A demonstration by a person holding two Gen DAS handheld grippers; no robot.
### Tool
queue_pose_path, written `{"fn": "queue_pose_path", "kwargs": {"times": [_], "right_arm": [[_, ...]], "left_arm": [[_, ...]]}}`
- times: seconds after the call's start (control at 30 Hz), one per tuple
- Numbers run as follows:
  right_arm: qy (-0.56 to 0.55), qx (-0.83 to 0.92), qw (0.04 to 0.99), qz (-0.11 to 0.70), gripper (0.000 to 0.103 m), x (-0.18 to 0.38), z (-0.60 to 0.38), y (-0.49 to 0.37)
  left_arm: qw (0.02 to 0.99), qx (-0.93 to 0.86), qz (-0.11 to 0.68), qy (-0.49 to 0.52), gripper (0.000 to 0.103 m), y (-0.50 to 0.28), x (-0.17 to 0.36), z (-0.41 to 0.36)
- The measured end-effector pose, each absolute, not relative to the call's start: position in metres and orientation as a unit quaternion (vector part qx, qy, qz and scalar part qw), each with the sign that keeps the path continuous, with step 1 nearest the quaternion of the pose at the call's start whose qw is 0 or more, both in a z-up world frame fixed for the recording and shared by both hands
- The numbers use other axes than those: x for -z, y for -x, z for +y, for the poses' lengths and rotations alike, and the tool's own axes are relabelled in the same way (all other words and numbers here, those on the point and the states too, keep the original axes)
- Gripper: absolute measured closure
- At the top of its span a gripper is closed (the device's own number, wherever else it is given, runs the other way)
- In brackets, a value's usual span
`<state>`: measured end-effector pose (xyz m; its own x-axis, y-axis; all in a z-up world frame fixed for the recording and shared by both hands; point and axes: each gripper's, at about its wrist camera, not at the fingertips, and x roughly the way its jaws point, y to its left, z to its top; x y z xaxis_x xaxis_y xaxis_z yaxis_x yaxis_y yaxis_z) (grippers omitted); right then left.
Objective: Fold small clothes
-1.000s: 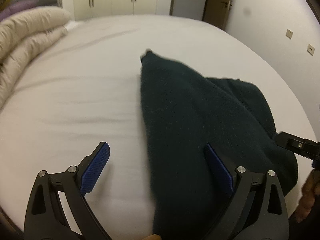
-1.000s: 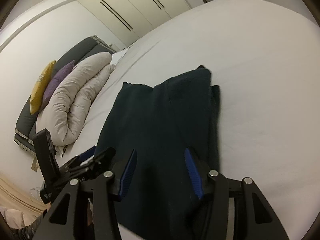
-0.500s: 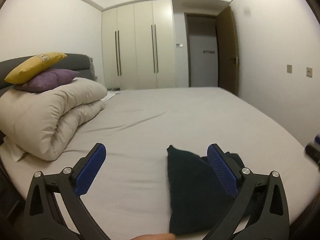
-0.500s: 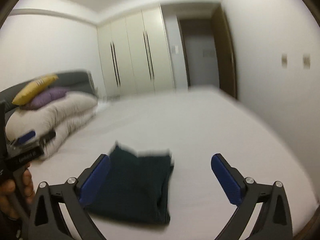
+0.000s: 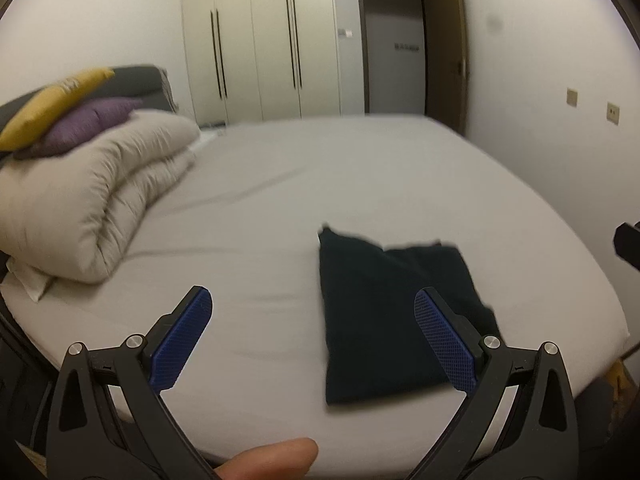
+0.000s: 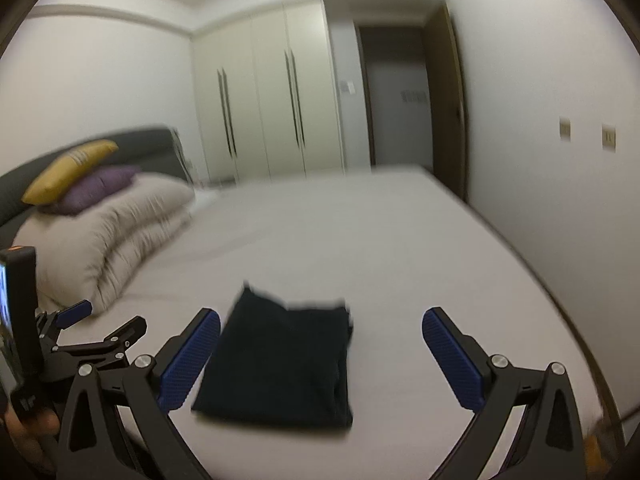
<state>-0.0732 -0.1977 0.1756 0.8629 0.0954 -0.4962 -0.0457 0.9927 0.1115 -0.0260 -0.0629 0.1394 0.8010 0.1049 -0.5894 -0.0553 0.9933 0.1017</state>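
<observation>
Bed [image 5: 280,208] carries the folded dark garment [image 5: 392,316]; both jaws gape wide; only right wrist shows the left gripper [image 6: 100,326].

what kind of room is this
A bedroom, most likely: a wide bed with a pale grey sheet, a rolled beige duvet with yellow and purple pillows on it, and tall cream wardrobe doors. A folded dark green garment lies on the bed.

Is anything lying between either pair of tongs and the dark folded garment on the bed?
Nothing visible does. The dark garment lies alone on bare sheet, with only open bed between it and the left tongs and right tongs. The rolled duvet sits well off to the side.
</observation>
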Motion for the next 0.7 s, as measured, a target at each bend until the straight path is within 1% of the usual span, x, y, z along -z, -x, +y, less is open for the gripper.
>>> {"fn": "queue_pose_path", "kwargs": {"times": [0.17,0.33,0.7], "right_arm": [[-0.037,-0.007,0.948,0.315,0.000,-0.141,-0.189,0.060],[-0.053,0.005,0.930,0.363,0.000,-0.114,-0.189,0.050],[-0.032,0.010,0.921,0.388,0.000,-0.099,-0.180,0.046]], "left_arm": [[0.929,-0.030,0.369,-0.025,0.000,0.016,-0.104,-0.068],[0.920,-0.023,0.390,-0.021,0.000,0.007,-0.082,-0.068],[0.913,-0.028,0.407,-0.008,0.000,-0.007,-0.059,-0.053]]}}
